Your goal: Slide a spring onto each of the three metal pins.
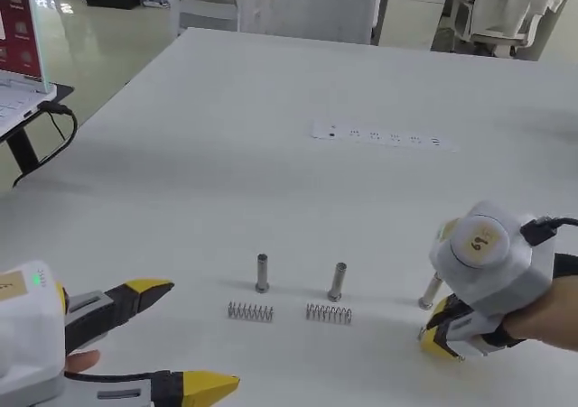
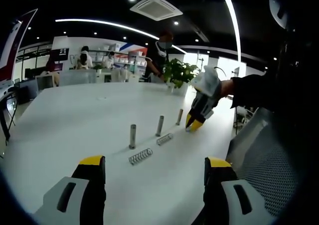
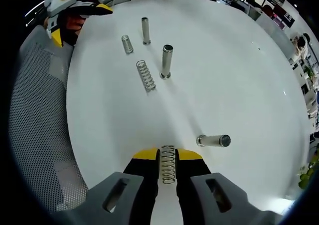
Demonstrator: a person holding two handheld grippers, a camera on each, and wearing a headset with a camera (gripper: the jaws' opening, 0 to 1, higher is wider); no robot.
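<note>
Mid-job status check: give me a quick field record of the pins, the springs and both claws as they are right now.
pins: three grey metal pins standing on the white table, in the head view left, middle, right
springs on pins: none
loose springs: two steel coil springs lying flat, one before the left pin, one before the middle pin
right claw: shut on a third coil spring, close to the right pin
left claw: open, holding nothing
</note>
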